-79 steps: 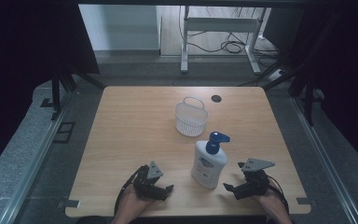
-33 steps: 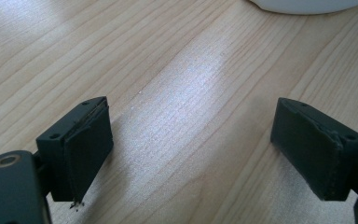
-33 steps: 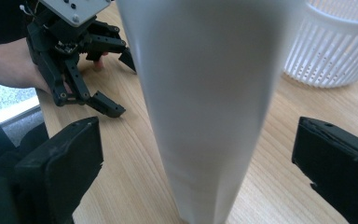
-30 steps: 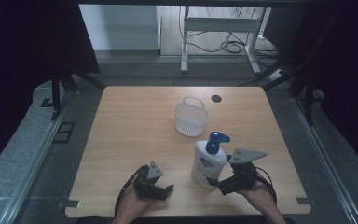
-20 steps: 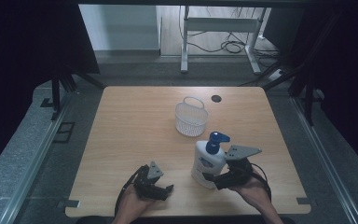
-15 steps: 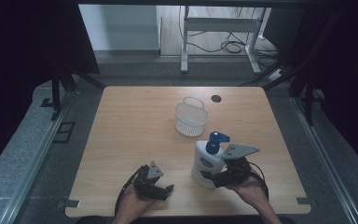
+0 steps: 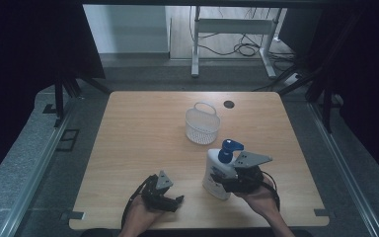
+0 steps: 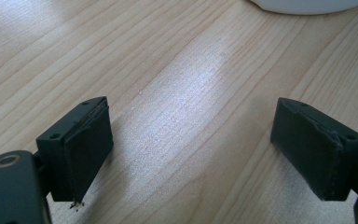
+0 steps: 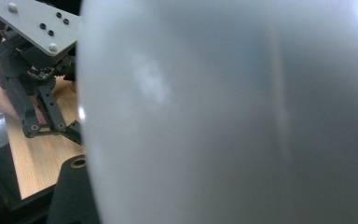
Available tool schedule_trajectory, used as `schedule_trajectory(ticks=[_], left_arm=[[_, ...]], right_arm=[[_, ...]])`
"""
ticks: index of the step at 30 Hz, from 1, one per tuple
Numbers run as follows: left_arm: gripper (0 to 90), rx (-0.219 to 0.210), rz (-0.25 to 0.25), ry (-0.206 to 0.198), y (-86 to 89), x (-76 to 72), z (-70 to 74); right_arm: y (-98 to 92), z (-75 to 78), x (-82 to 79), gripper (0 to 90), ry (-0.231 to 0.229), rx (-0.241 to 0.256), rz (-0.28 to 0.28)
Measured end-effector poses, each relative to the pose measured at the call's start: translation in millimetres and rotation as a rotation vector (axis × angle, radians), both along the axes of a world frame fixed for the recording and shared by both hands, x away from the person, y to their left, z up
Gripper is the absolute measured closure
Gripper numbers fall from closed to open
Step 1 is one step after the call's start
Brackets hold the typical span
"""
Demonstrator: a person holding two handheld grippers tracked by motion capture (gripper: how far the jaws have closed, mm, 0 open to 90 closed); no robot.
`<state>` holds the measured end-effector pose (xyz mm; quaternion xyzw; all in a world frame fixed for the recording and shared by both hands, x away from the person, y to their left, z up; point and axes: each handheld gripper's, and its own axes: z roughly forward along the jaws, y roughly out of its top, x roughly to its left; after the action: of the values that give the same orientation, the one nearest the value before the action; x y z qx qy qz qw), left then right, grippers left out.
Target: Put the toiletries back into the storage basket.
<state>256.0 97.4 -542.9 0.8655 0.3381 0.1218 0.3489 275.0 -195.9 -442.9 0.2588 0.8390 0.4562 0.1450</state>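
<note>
On the light wooden tabletop (image 7: 143,133) there are 2 grippers, 1 bottle, 1 basket and 1 small dark disc. At the left, near the front edge, the left gripper (image 7: 170,202) rests low over the bare wood, held in 1 hand (image 7: 139,217). In the left gripper view its 2 black jaws stand wide apart with nothing between them, only wood grain, and the rounded white base of the bottle (image 8: 307,4) shows at the top edge.

Towards the middle, further back, stands 1 white plastic mesh basket with a loop handle (image 7: 202,123), upright and well apart from both grippers. Just behind it and to the right lies 1 small dark round disc (image 7: 228,104).

Right of centre, near the front, stands 1 white pump bottle with a blue pump head (image 7: 218,170), roughly upright. The right gripper (image 7: 227,183) is pressed against its right side; the bottle's white wall sits close before the right gripper view's camera. Whether the jaws have closed on it I cannot tell.
</note>
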Motion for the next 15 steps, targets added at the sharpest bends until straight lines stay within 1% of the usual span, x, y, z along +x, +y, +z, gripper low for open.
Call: schedule_trajectory(ticks=[6,12,15], left_arm=[[12.1,0.0,0.0,0.0,0.0,0.0,0.0],[12.1,0.001,0.0,0.001,0.0,0.0,0.1],[12.1,0.0,0.0,0.001,0.1,0.0,0.1]], right_arm=[[0.8,2.3,0.0,37.0,0.009,-0.016,-0.006],[-0.5,5.3,4.3,37.1,0.033,0.003,0.001],[-1.2,9.6,8.0,37.1,0.031,0.01,0.005]])
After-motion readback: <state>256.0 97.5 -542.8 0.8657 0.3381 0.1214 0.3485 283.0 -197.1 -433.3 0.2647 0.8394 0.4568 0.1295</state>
